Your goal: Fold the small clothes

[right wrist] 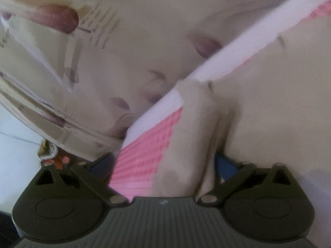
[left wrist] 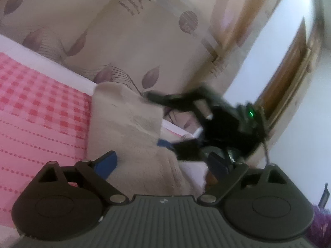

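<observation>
Both tongs spread | beige garment (left wrist: 132,124) between left tongs (left wrist: 165,165)

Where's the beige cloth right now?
Left wrist view, centre: the beige cloth lies on the pink checked sheet, between the open left gripper and right gripper.

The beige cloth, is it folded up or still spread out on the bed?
Not neatly folded: the beige cloth lies loosely on the pink checked sheet, creased and bunched between open fingers in the right wrist view.

1 beige garment (left wrist: 132,128), 2 tools (left wrist: 163,165), 1 pink sheet (left wrist: 41,103).
</observation>
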`<state>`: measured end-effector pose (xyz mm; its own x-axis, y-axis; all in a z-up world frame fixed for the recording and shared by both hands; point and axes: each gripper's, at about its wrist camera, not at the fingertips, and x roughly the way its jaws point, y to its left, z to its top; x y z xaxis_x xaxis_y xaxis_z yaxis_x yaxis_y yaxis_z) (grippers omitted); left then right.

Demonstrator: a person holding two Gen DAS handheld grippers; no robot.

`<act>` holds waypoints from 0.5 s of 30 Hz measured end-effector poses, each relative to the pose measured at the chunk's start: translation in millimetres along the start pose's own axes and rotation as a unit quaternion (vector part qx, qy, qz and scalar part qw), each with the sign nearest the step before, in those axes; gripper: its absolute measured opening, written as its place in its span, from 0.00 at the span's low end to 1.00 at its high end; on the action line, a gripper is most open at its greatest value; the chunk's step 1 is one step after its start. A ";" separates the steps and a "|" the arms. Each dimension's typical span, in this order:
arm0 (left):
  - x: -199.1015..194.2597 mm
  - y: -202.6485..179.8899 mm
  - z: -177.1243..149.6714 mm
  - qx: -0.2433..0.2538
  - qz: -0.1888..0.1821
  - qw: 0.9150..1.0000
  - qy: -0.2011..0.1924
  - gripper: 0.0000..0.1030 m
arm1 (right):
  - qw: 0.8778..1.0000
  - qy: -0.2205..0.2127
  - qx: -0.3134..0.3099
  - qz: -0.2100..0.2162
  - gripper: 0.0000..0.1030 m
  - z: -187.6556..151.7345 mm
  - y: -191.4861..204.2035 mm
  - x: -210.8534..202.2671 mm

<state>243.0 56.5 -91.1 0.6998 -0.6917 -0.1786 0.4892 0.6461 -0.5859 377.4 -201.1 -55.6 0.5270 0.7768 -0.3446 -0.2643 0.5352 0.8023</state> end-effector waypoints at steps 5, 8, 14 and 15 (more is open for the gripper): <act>0.1 -1.9 -1.5 0.007 -0.001 1.000 0.001 0.91 | 0.992 0.010 -0.089 -0.087 0.24 -2.6 14.8 20.5; -5.7 5.3 1.7 -0.024 -0.004 1.000 -0.017 0.94 | 0.990 -0.021 -0.108 -0.092 0.15 -4.6 17.7 7.9; -18.3 24.3 3.9 -0.102 0.003 0.993 -0.055 0.98 | 0.987 -0.066 -0.115 -0.088 0.14 -0.5 22.5 -21.4; -18.5 23.3 4.0 -0.099 0.004 0.994 -0.055 0.98 | 0.987 -0.071 -0.115 -0.090 0.14 2.3 23.1 -26.1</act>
<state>243.6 85.6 -98.3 0.7611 -0.6404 -0.1035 0.3786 0.5681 -0.7307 359.4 -209.8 -27.0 0.6855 0.6168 -0.3868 -0.3240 0.7343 0.5966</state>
